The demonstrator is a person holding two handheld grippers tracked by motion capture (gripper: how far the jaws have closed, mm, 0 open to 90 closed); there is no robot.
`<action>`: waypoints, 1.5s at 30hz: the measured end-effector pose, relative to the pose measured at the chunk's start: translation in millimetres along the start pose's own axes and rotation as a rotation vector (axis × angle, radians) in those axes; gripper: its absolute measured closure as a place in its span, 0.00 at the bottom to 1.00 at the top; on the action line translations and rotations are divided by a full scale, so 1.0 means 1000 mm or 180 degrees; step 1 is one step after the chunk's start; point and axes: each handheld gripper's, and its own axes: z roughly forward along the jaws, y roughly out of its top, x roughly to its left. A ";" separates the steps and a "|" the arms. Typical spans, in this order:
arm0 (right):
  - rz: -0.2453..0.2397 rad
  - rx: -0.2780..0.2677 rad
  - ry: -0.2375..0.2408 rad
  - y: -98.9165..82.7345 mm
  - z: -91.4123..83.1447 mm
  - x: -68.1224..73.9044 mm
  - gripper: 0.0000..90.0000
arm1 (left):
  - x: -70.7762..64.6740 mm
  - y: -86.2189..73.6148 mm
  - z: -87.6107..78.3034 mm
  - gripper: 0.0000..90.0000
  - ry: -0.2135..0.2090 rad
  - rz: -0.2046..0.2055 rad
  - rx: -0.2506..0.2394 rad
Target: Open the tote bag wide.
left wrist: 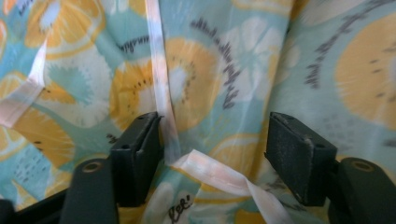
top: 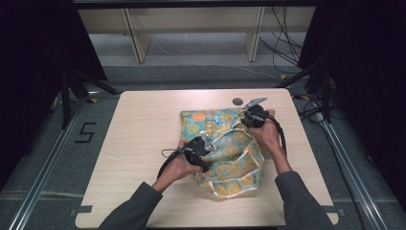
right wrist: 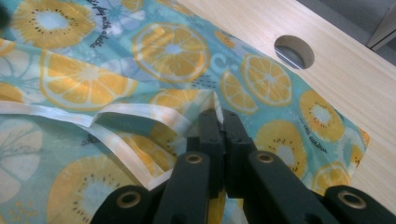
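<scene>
1. A teal cloth printed with orange citrus slices, edged in pale tape, lies crumpled on the light wooden table, right of centre.
2. The right gripper is closed on the cloth's taped edge.
3. The left gripper is spread wide over a pale strap, holding nothing.
4. Risk: thin, slippery fabric may slide from the pinch under tension; the left jaws may catch only the strap.

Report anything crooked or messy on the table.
The citrus-print cloth lies crumpled and skewed on the table, its white trim twisted. The right gripper pinches its edge; the left gripper is open over it.
</scene>
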 end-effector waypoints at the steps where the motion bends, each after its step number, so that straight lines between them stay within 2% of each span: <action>1: -0.0030 -0.0029 -0.0007 0.000 0.000 -0.001 0.99 | 0.001 0.000 0.000 0.49 0.0041 0.0041 -0.0027; 3: 0.0065 -0.0005 0.0045 0.000 -0.002 0.001 0.99 | 0.006 -0.002 -0.002 0.67 0.0028 0.0089 -0.0102; 4: 0.0007 0.0024 0.0053 -0.001 -0.003 0.000 0.98 | 0.008 -0.002 -0.007 0.83 0.0017 0.0097 -0.0230; 5: 0.0007 0.0024 0.0053 -0.001 -0.003 0.000 0.98 | 0.008 -0.002 -0.007 0.90 0.0017 0.0097 -0.0230; 6: 0.0046 0.0033 0.0076 -0.001 -0.005 0.000 0.97 | 0.008 -0.001 -0.010 0.90 0.0013 0.0069 -0.0297; 7: 0.0049 -0.0037 0.0083 -0.001 -0.009 -0.001 0.92 | 0.010 0.000 -0.013 0.96 0.0012 0.0065 -0.0369; 8: 0.0049 -0.0037 0.0083 -0.001 -0.009 -0.001 0.92 | 0.011 0.001 -0.018 0.96 0.0006 0.0027 -0.0445; 10: 0.0166 -0.0135 0.0133 -0.003 -0.013 0.002 0.85 | 0.018 0.003 -0.028 0.98 -0.0062 -0.0084 -0.0577; 12: 0.0091 -0.0175 0.0156 -0.002 -0.025 0.003 0.80 | 0.025 0.004 -0.036 0.98 -0.0095 -0.0184 -0.0684; 13: 0.0112 -0.0278 0.0191 -0.002 -0.032 0.005 0.76 | 0.030 0.004 -0.039 0.98 -0.0150 -0.0271 -0.0754; 14: 0.0189 -0.0283 0.0284 -0.001 -0.043 0.007 0.72 | 0.034 0.004 -0.042 0.98 -0.0174 -0.0348 -0.0803; 15: 0.0275 -0.0439 0.0427 -0.002 -0.063 0.011 0.66 | 0.038 0.004 -0.044 0.98 -0.0147 -0.0381 -0.0846; 16: 0.0275 -0.0439 0.0427 -0.002 -0.063 0.011 0.66 | 0.040 0.005 -0.046 0.98 -0.0168 -0.0430 -0.0860; 17: 0.0285 -0.0531 0.0466 -0.004 -0.072 0.015 0.63 | 0.043 0.005 -0.048 0.98 -0.0168 -0.0449 -0.0901; 18: 0.0212 -0.0516 0.0492 -0.006 -0.082 0.019 0.60 | 0.045 0.005 -0.049 0.98 -0.0194 -0.0496 -0.0944; 19: 0.0199 -0.0573 0.0513 -0.009 -0.090 0.024 0.58 | 0.047 0.006 -0.049 0.98 -0.0209 -0.0524 -0.0971; 20: 0.0153 -0.0679 0.0510 -0.017 -0.101 0.035 0.56 | 0.048 0.007 -0.051 0.98 -0.0221 -0.0594 -0.1030; 21: 0.0153 -0.0679 0.0510 -0.017 -0.101 0.035 0.56 | 0.048 0.007 -0.051 0.98 -0.0221 -0.0594 -0.1030; 22: 0.0100 -0.0552 0.0491 -0.025 -0.106 0.043 0.54 | 0.048 0.007 -0.054 0.98 -0.0230 -0.0616 -0.1058; 23: 0.0100 -0.0552 0.0491 -0.025 -0.106 0.043 0.54 | 0.048 0.007 -0.054 0.98 -0.0230 -0.0616 -0.1058; 24: 0.0070 -0.0477 0.0385 -0.030 -0.104 0.045 0.53 | 0.047 0.007 -0.055 0.98 -0.0233 -0.0638 -0.1052; 25: 0.0086 -0.0365 0.0254 -0.034 -0.102 0.044 0.53 | 0.048 0.007 -0.055 0.98 -0.0228 -0.0597 -0.1061; 26: 0.0105 -0.0352 0.0067 -0.039 -0.097 0.040 0.52 | 0.047 0.006 -0.056 0.98 -0.0241 -0.0613 -0.1066; 27: 0.0194 -0.0127 -0.0067 -0.046 -0.090 0.030 0.50 | 0.048 0.006 -0.057 0.98 -0.0240 -0.0569 -0.1062; 28: 0.0283 -0.0074 -0.0078 -0.049 -0.088 0.027 0.51 | 0.048 0.006 -0.057 0.98 -0.0240 -0.0569 -0.1062; 29: 0.0246 -0.0040 -0.0120 -0.053 -0.085 0.024 0.53 | 0.048 0.004 -0.058 0.98 -0.0270 -0.0627 -0.1081; 30: 0.0246 -0.0040 -0.0120 -0.053 -0.085 0.024 0.53 | 0.048 0.004 -0.058 0.98 -0.0270 -0.0627 -0.1081; 31: 0.0187 0.0062 -0.0031 -0.060 -0.081 0.022 0.76 | 0.048 0.003 -0.057 0.98 -0.0296 -0.0655 -0.1094; 32: 0.0187 0.0062 -0.0031 -0.060 -0.081 0.022 0.76 | 0.048 0.002 -0.057 0.98 -0.0324 -0.0671 -0.1098; 33: 0.0151 0.0032 0.0084 -0.069 -0.077 0.022 0.96 | 0.048 0.001 -0.058 0.98 -0.0330 -0.0637 -0.1094; 34: 0.0132 0.0143 0.0184 -0.072 -0.079 0.020 1.00 | 0.046 -0.003 -0.061 0.98 -0.0386 -0.0653 -0.1119; 36: 0.0099 0.0133 0.0165 -0.076 -0.079 0.020 1.00 | 0.045 -0.005 -0.064 0.99 -0.0381 -0.0616 -0.1117; 37: 0.0133 0.0100 0.0217 -0.082 -0.082 0.021 1.00 | 0.044 -0.008 -0.067 0.99 -0.0423 -0.0684 -0.1162; 38: 0.0133 0.0100 0.0217 -0.082 -0.082 0.021 1.00 | 0.044 -0.011 -0.072 0.99 -0.0465 -0.0695 -0.1205; 39: 0.0147 0.0099 0.0255 -0.085 -0.085 0.022 1.00 | 0.043 -0.014 -0.077 0.99 -0.0453 -0.0734 -0.1274; 40: 0.0141 0.0149 0.0306 -0.086 -0.090 0.022 1.00 | 0.045 -0.017 -0.084 0.99 -0.0395 -0.0659 -0.1266; 41: 0.0185 0.0058 0.0316 -0.088 -0.093 0.025 1.00 | 0.043 -0.020 -0.090 0.99 -0.0347 -0.0692 -0.1271; 42: 0.0160 0.0021 0.0308 -0.089 -0.097 0.027 1.00 | 0.044 -0.024 -0.097 0.99 -0.0331 -0.0718 -0.1312; 43: 0.0161 -0.0029 0.0304 -0.090 -0.104 0.030 1.00 | 0.045 -0.026 -0.101 0.99 -0.0363 -0.0706 -0.1307; 44: 0.0135 -0.0039 0.0301 -0.090 -0.107 0.032 1.00 | 0.045 -0.029 -0.106 0.99 -0.0379 -0.0740 -0.1355; 45: 0.0029 -0.0122 0.0290 -0.089 -0.111 0.033 1.00 | 0.046 -0.032 -0.112 0.99 -0.0380 -0.0717 -0.1390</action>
